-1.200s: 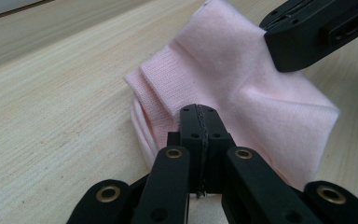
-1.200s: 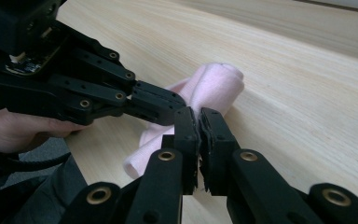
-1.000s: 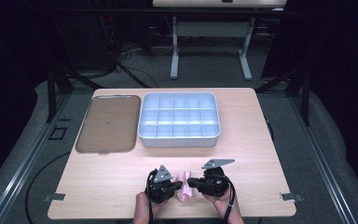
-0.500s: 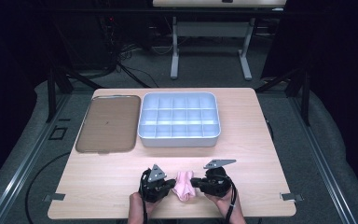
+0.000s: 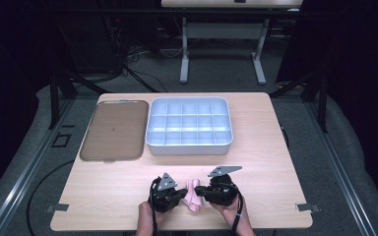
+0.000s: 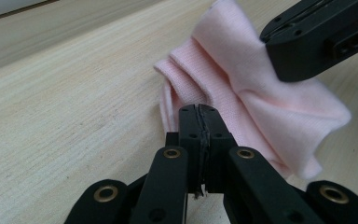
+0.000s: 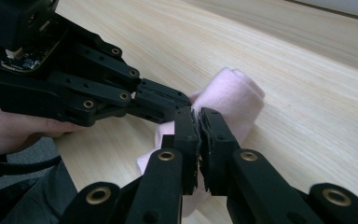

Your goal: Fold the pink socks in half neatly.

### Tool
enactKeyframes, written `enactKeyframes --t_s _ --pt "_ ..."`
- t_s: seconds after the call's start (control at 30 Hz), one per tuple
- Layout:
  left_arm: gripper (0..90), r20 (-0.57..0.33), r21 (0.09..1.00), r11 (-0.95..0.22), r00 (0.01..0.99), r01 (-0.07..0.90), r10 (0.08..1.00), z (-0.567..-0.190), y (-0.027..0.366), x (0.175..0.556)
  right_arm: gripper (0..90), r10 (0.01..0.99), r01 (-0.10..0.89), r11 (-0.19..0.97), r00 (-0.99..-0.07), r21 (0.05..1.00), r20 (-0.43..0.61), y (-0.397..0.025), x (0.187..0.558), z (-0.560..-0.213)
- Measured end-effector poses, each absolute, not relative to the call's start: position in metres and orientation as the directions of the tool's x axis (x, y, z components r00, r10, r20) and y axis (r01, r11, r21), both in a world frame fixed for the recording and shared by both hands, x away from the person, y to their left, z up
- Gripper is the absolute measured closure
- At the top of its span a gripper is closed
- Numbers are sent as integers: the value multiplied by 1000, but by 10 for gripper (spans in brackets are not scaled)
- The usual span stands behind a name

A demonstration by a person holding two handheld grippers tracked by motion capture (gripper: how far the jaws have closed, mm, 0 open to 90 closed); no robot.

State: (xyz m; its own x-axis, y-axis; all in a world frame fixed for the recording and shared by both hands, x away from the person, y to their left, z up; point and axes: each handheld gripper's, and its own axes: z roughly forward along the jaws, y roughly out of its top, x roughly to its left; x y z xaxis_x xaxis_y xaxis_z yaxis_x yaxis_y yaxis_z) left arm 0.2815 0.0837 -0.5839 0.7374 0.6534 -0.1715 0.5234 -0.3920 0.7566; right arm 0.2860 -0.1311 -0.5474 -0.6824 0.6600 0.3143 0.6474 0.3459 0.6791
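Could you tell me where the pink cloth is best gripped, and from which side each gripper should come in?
I would pinch the pink cloth at its two side edges, as now: left gripper from its left, right gripper from its right. It lies bunched in soft folds on the table, so the thin edges probably fit shut jaws best.

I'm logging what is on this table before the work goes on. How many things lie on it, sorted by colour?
Pink: 1, the folded cloth
Brown: 1, the flat tray
Pale blue: 1, the compartment box
Total: 3
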Motion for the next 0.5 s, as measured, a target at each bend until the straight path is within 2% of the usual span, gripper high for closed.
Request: enactKeyframes --t_s 0.37,0.5 --pt "879 -199 766 -342 706 545 680 -576 93 278 861 658 663 361 -679 656 325 -122 291 -560" --pt "894 -175 744 -377 705 552 687 -580 91 279 858 656 665 353 -677 658 333 -123 292 -559"
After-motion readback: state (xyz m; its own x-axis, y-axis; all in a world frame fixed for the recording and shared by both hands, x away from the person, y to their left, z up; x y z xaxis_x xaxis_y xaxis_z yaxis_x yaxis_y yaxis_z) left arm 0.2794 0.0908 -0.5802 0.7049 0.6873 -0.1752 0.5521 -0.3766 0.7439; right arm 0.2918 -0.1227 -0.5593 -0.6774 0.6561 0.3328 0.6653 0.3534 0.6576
